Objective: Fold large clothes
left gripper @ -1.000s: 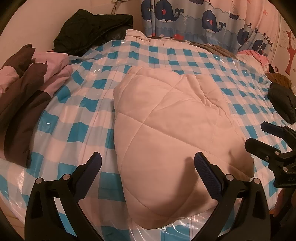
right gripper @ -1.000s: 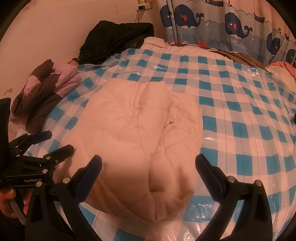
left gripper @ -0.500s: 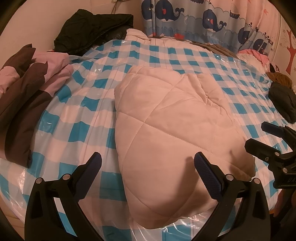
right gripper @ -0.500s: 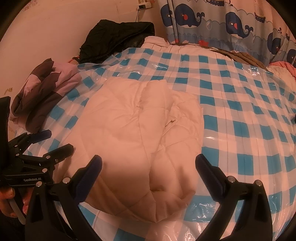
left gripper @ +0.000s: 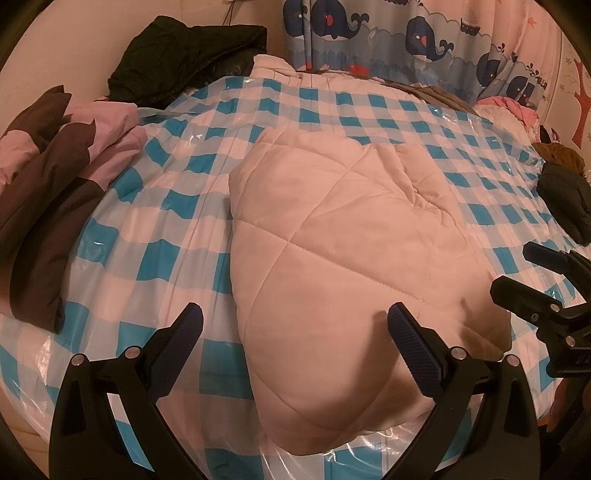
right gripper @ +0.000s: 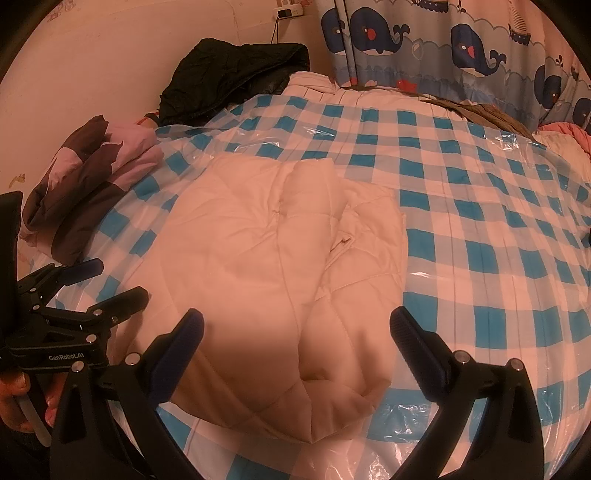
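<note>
You are working in a home bedroom — most likely a child's. The work surface is a bed covered by a blue-and-white checked sheet under clear plastic. A whale-print curtain hangs behind it, and a wall socket with a trailing cord sits above. Loose garments — a black jacket, a pink-and-brown garment — lie along the bed's edges.

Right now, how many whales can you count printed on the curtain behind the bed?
5 in the right wrist view: whale, whale, whale, a partial one at the right edge, a small red one. Others may be cropped.
</note>
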`<state>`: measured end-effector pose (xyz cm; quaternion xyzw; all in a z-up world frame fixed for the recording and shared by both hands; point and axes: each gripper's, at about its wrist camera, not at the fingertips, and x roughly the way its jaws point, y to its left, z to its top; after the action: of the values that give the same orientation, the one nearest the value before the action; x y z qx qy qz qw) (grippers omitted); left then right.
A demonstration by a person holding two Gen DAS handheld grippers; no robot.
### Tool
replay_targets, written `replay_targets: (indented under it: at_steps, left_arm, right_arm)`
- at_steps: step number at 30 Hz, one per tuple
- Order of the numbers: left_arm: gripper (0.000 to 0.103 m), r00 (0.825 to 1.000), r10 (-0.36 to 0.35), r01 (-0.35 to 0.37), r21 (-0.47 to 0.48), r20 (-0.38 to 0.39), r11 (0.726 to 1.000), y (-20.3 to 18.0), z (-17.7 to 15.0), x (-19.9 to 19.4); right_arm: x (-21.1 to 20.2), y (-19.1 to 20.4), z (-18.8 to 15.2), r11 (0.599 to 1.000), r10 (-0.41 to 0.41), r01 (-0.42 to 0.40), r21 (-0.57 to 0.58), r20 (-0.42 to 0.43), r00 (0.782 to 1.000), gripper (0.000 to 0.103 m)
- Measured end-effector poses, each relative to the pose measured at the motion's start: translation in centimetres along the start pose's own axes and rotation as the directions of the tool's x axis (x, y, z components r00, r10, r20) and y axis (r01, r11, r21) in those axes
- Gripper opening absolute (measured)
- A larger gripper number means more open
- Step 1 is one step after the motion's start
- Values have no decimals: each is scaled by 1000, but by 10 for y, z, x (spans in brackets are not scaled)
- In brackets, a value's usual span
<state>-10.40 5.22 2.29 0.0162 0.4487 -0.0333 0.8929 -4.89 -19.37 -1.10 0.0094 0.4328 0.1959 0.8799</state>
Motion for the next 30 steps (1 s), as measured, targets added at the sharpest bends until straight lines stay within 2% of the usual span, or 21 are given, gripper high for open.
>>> replay_targets:
  at_steps: [17,30]
  left_arm:
    - [96,1000,0,0,0,-2,1000,0,2,0]
    - [96,999,40,-40,-1,6,999,6,-5,2]
  right_arm:
    - [0,1,0,1000,1,-1,-2,-1,1000,97]
    - [0,1,0,1000,0,0,-1,-2,1000,97]
